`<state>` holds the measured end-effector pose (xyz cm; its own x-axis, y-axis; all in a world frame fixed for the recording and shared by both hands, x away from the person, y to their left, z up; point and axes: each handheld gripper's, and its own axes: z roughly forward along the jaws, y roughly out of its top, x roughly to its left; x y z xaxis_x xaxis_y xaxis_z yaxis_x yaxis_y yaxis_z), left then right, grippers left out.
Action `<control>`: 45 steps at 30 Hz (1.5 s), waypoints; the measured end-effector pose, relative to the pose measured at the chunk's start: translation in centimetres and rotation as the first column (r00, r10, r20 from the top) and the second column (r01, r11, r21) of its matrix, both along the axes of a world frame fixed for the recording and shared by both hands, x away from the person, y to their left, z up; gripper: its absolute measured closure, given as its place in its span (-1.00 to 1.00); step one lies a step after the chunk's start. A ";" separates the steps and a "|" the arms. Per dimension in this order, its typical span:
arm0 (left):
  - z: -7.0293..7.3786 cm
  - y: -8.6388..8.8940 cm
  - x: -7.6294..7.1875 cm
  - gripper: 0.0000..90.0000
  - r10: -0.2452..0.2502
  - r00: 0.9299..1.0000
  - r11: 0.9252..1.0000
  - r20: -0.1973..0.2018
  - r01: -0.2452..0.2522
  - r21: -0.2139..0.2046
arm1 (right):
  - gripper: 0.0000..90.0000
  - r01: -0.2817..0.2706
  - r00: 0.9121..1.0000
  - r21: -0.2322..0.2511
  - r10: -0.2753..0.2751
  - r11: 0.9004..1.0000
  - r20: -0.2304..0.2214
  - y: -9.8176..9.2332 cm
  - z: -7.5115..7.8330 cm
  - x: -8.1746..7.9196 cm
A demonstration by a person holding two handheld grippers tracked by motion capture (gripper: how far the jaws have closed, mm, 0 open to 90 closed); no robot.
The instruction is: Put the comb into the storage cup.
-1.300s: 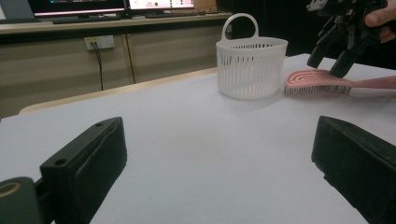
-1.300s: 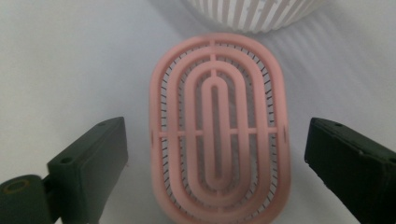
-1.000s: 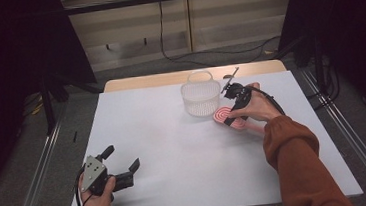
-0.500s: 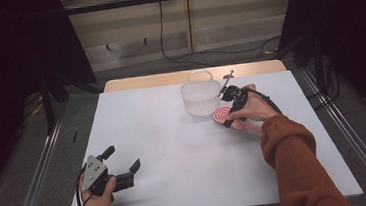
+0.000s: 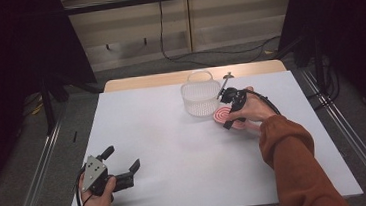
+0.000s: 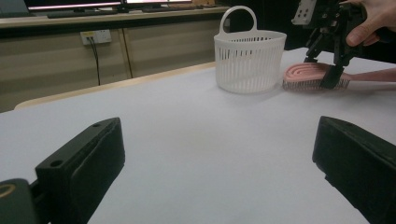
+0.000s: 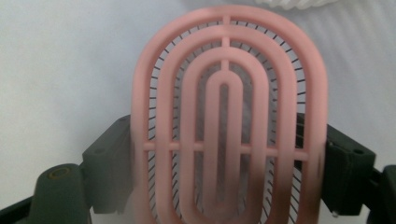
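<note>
Item 1, left gripper (image 5: 124, 174): held by the person's left hand (image 5: 97, 203) at the near left of the white table (image 5: 177, 174), well apart from the basket and nearer the person than it. Jaws spread wide, nothing between them. It sits at the same spot as a second ago.

Item 2, white basket (image 5: 201, 99): slatted, upright, handle up, at the far middle of the table. It appears empty.

Item 3, pink hairbrush (image 5: 222, 114): lies bristles down on the table just beside the basket, on its right and slightly nearer the person.

Item 4, right gripper (image 5: 230, 110): to the right of the basket, pointing down over the brush head. Its jaws have just been closing, and the brush head now stands between them, one jaw at each long edge. From the right gripper view the pads look to be at the edges, though firm pressure cannot be confirmed.

Judgement: the grasp on the brush is being made; a lift into the basket would plausibly follow.
</note>
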<state>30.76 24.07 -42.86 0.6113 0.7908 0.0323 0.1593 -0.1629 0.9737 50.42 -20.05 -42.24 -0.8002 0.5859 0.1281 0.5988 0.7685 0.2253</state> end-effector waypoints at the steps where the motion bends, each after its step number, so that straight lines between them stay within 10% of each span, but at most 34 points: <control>1: 0.0 0.0 0.0 -0.95 0.003 1.000 1.000 -0.001 -0.003 -0.001 | -0.56 -0.003 1.000 0.002 0.003 1.000 -0.001 0.0 0.0 0.0; 45: 0.0 -0.1 0.0 -0.95 0.000 1.000 1.000 -0.004 0.000 -0.006 | -0.55 0.041 0.998 0.023 -0.042 0.999 0.041 -1.0 2.0 -1.0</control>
